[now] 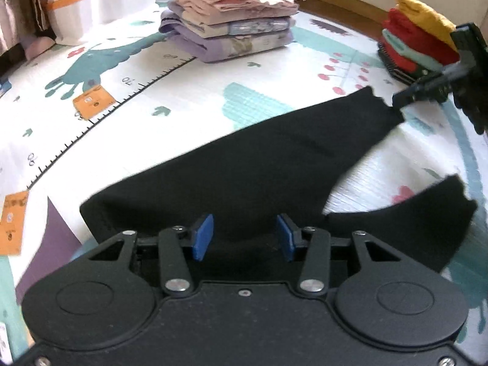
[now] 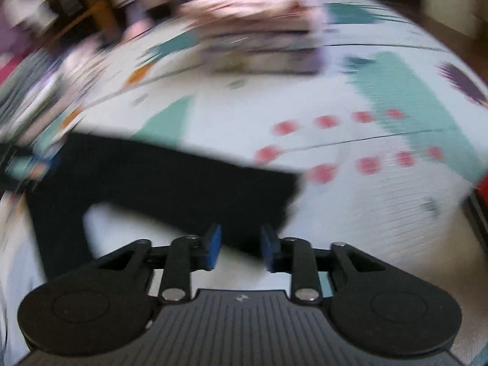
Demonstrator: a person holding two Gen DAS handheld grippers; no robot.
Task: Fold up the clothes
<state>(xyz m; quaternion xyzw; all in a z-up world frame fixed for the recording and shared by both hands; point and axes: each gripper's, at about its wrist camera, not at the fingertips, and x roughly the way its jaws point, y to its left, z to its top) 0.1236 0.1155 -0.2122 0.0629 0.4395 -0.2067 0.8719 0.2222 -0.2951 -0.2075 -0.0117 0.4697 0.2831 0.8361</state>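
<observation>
Black knit cloth, a pair of trousers or leggings (image 1: 244,167), lies flat on the play mat (image 1: 183,116) directly under and ahead of the left hand-held gripper (image 1: 244,237), whose blue pads stand apart with nothing pinched, the waist end beneath them. One leg runs out to the far right, where the right hand-held gripper (image 1: 405,99) sits at its cuff; in that gripper's own blurred view its jaws are also parted, with dark cloth below them but not clamped. The garment looks light, limp and non-slippery, so it should drape and crease wherever it is lifted; sensible holds are likely the waistband corner and the cuff hem, pinching both layers together. Beyond the left hand-held gripper stands a folded pastel stack (image 1: 235,21), and far right a brighter folded pile (image 1: 418,36).
</observation>
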